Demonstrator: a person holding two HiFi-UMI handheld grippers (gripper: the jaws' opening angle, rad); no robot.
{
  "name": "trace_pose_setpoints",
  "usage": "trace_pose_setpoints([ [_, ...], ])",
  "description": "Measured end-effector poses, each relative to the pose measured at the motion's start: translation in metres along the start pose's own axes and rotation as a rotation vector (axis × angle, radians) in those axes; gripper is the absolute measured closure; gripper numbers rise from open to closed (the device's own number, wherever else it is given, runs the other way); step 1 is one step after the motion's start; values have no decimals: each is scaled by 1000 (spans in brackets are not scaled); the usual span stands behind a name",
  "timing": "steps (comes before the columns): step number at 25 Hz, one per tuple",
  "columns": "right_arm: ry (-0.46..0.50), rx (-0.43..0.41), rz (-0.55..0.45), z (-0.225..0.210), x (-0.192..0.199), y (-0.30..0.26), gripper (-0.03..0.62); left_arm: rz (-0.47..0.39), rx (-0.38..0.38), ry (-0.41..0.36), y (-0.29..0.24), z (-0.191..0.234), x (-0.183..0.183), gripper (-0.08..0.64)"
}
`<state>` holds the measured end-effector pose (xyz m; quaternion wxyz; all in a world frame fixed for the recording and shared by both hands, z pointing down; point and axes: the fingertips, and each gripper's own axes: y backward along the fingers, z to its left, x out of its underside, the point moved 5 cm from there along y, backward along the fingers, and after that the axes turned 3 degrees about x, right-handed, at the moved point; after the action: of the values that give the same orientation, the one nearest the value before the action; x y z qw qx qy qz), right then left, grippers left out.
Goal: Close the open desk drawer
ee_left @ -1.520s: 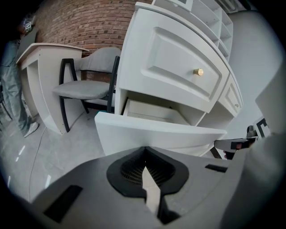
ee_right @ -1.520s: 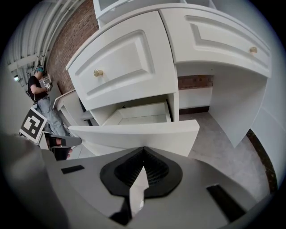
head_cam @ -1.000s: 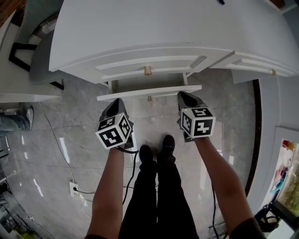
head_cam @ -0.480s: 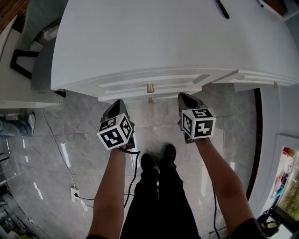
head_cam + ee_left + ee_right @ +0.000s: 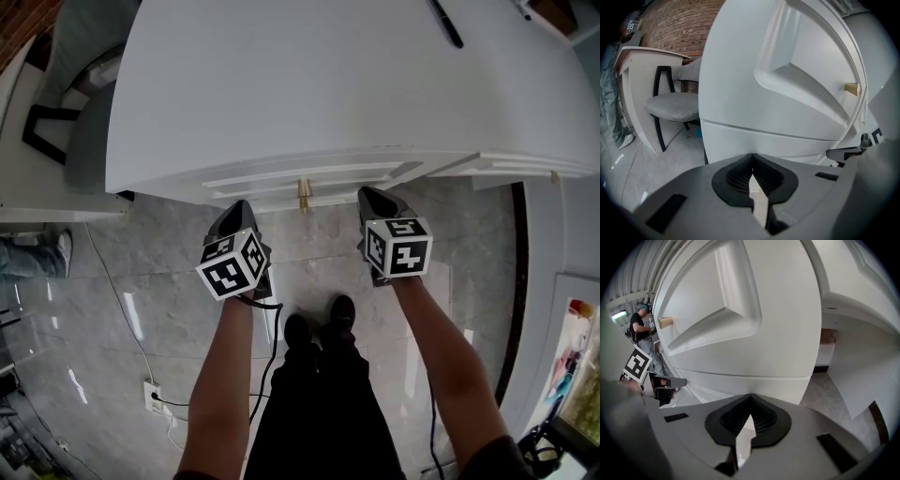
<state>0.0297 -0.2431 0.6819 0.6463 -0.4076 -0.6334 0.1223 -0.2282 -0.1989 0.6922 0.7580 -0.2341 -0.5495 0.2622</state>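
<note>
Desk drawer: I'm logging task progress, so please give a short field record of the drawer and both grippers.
drawer: looks shut, front about flush with the desk
upper drawer: shut, brass-coloured knob
left gripper: jaws together, empty, at the drawer front's left part
right gripper: jaws together, empty, at its right part
contact with front: cannot tell

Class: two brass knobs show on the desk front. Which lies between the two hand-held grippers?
The middle knob, between the left hand-held gripper and right hand-held gripper; the other knob sits far at the right edge of the desk.
</note>
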Motion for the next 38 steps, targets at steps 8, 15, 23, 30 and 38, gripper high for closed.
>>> trace_pose_setpoints([
  [8, -4, -3, -31, 12, -6, 26, 588, -35, 23, -26, 25, -9, -10, 551],
  [15, -32, -16, -109, 35, -24, 88, 588, -72, 48, -84, 82, -24, -22, 551],
  [23, -37, -43, -185, 66, -56, 170, 588, -129, 115, -151, 161, -49, -55, 551],
  [30, -37, -43, -273, 85, -95, 251, 588, -215, 154, -204, 239, -73, -94, 551],
  [38, -24, -57, -404, 112, -137, 339, 588, -332, 206, -273, 324, -104, -139, 551],
])
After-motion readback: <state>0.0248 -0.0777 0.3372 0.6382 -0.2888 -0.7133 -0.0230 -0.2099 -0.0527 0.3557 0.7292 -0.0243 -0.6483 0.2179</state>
